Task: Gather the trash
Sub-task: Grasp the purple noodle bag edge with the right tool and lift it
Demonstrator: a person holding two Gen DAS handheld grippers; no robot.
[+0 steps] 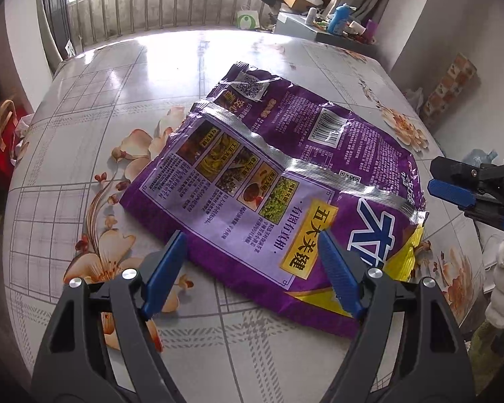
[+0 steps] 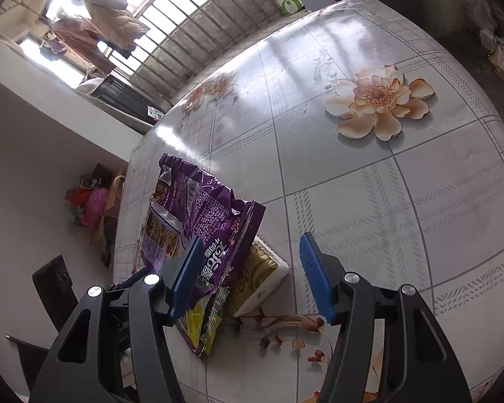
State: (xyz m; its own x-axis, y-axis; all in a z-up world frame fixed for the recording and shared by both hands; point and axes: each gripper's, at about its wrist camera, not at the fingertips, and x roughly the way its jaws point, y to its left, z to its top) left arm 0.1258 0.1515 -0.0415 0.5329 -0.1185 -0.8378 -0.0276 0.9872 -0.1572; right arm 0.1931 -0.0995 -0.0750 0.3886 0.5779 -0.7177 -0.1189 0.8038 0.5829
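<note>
My left gripper [image 1: 252, 262] hangs jaws apart over the near edge of the purple snack bag [image 1: 285, 174], lying flat on the floral table [image 1: 100, 77], long axis running near-left to far-right. Right gripper [image 2: 248, 275], jaws apart, empty, sits further off. Tissue pack [image 2: 262, 275] partly hidden under bag.

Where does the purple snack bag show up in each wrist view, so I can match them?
Left wrist: purple snack bag fills the centre, just beyond the open left gripper.
Right wrist: lower left, beside the left finger.
Shared landmark: the barred window railing beyond the table.
</note>
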